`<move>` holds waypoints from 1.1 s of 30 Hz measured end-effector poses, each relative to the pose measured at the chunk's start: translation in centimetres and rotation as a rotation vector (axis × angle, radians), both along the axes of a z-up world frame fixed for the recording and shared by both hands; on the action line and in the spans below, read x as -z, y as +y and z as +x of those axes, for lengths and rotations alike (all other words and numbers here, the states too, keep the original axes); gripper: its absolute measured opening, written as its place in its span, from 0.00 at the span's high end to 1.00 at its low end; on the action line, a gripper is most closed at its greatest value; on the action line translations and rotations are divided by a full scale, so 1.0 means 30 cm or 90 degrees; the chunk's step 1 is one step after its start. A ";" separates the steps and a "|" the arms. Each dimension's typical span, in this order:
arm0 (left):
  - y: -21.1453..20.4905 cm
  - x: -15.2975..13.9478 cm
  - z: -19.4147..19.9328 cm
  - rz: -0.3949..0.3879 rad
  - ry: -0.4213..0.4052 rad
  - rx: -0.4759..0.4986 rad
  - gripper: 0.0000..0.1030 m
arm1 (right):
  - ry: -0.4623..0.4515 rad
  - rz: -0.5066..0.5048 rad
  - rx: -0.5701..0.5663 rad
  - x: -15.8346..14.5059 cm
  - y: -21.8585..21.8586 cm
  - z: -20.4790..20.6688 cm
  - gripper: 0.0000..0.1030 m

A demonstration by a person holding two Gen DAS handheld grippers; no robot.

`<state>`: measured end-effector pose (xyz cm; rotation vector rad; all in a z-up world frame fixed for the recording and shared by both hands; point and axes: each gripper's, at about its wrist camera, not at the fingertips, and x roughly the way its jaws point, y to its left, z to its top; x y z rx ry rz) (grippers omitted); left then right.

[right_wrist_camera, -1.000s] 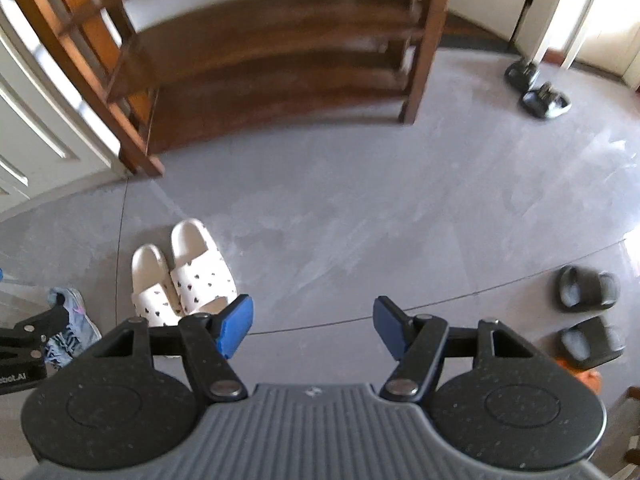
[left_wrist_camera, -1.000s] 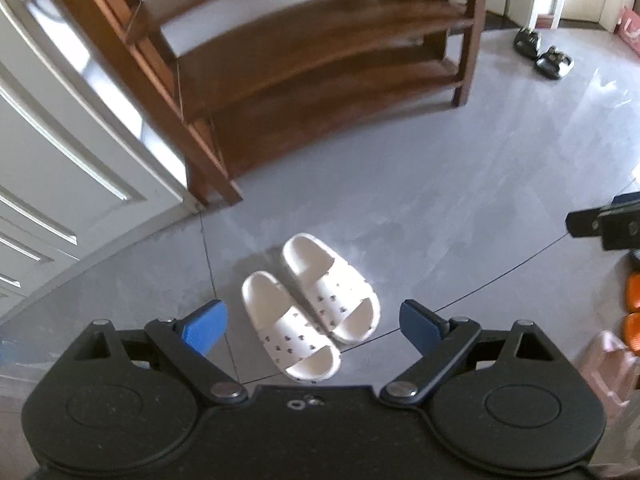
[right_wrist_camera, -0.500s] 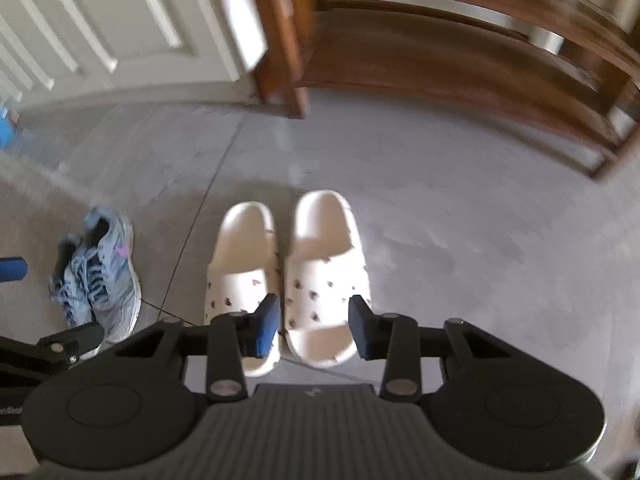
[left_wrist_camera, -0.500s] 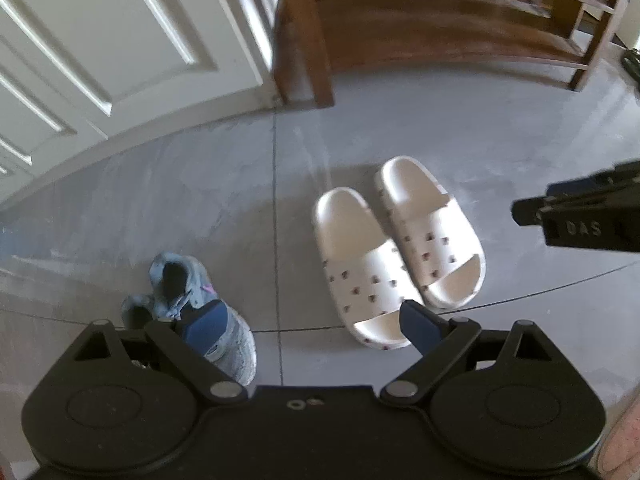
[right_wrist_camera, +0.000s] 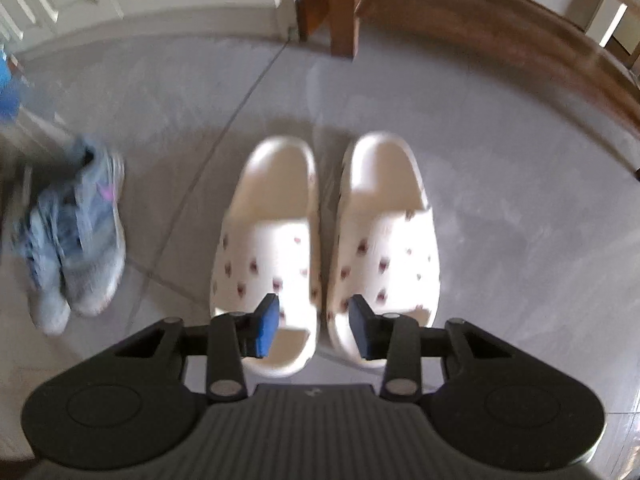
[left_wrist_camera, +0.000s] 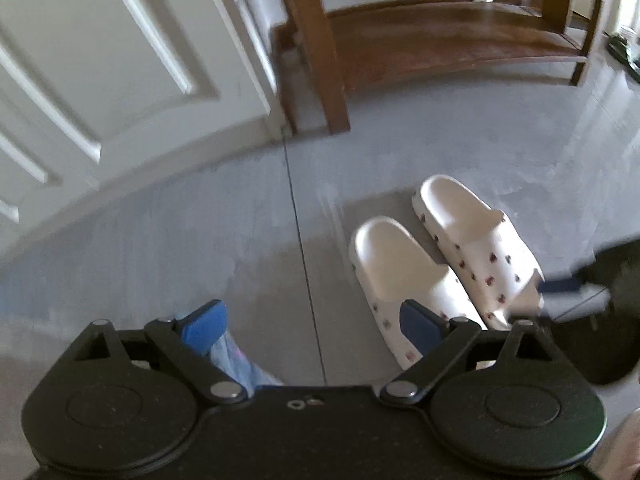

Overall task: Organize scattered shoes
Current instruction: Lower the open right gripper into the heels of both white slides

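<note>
Left gripper: matte black body, two round discs at the base, black link arms with silver pivot screws.
Left gripper pads: blue, the left one brighter in the light, the right one darker navy.
Right gripper: black discs and link arms, silver pivot screws, a grey ribbed panel in the middle bearing a small pale mark.
Right gripper pads: blue, flat-faced.

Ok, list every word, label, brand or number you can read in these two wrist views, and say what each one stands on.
None can be read.
Left gripper housing: a small embossed mark, too small to read.
Right gripper housing: a tiny pale mark, too blurred to read.
White slippers: only small dark motifs, no lettering visible.
Grey-blue sneakers: blurred, no readable brand.
</note>
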<state>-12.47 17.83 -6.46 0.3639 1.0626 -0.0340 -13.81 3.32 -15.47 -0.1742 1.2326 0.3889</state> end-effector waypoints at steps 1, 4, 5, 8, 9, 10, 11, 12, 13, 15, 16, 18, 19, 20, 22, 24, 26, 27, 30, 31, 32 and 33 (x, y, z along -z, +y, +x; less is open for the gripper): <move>-0.003 0.019 0.008 0.003 -0.014 0.009 0.08 | 0.003 -0.004 -0.007 0.021 0.002 -0.015 0.57; -0.009 0.076 0.027 0.005 -0.047 0.014 0.08 | 0.011 -0.003 -0.042 0.094 -0.008 -0.062 0.52; -0.009 0.098 0.030 0.006 -0.055 0.007 0.08 | 0.005 -0.001 -0.060 0.115 -0.009 -0.075 0.52; -0.013 0.164 0.024 -0.006 -0.072 -0.003 0.08 | -0.036 -0.006 -0.109 0.186 -0.024 -0.111 0.51; -0.008 0.166 0.025 -0.007 -0.073 -0.002 0.08 | -0.047 0.000 -0.104 0.218 -0.046 -0.115 0.51; -0.013 0.185 0.020 -0.013 -0.080 0.007 0.08 | -0.057 0.011 -0.093 0.239 -0.064 -0.115 0.51; -0.020 0.203 0.015 -0.016 -0.089 0.022 0.08 | -0.065 0.023 -0.082 0.252 -0.077 -0.114 0.51; -0.028 0.220 0.013 -0.011 -0.098 0.037 0.08 | -0.074 0.034 -0.071 0.265 -0.090 -0.114 0.51; -0.037 0.237 0.011 -0.006 -0.107 0.052 0.08 | -0.085 0.044 -0.064 0.274 -0.098 -0.114 0.51; -0.039 0.253 0.013 -0.002 -0.118 0.067 0.08 | -0.110 0.065 -0.065 0.288 -0.112 -0.115 0.50; -0.044 0.265 0.019 -0.002 -0.128 0.074 0.08 | -0.124 0.078 -0.081 0.294 -0.119 -0.112 0.50; -0.048 0.286 0.032 -0.005 -0.146 0.081 0.08 | -0.140 0.095 -0.115 0.300 -0.129 -0.105 0.49; -0.047 0.294 0.038 -0.008 -0.154 0.082 0.08 | -0.144 0.102 -0.127 0.302 -0.133 -0.101 0.48; -0.047 0.295 0.041 -0.008 -0.155 0.081 0.08 | -0.154 0.108 -0.144 0.306 -0.137 -0.097 0.48; -0.036 0.313 0.045 -0.011 -0.169 0.075 0.08 | -0.176 0.111 -0.179 0.328 -0.142 -0.089 0.44; -0.030 0.322 0.039 -0.009 -0.175 0.074 0.08 | -0.190 0.127 -0.189 0.344 -0.152 -0.085 0.42; -0.028 0.335 0.023 0.006 -0.187 0.068 0.08 | -0.207 0.141 -0.194 0.360 -0.159 -0.083 0.41; -0.033 0.345 0.009 0.017 -0.189 0.073 0.08 | -0.217 0.143 -0.195 0.365 -0.157 -0.086 0.40; -0.041 0.353 -0.013 0.034 -0.195 0.086 0.08 | -0.239 0.159 -0.152 0.373 -0.168 -0.115 0.39; -0.045 0.352 -0.016 0.036 -0.195 0.088 0.08 | -0.245 0.167 -0.133 0.374 -0.172 -0.125 0.38; -0.048 0.352 -0.019 0.037 -0.196 0.091 0.08 | -0.252 0.177 -0.113 0.375 -0.175 -0.135 0.38; -0.052 0.352 -0.020 0.031 -0.194 0.089 0.08 | -0.258 0.187 -0.092 0.376 -0.179 -0.144 0.36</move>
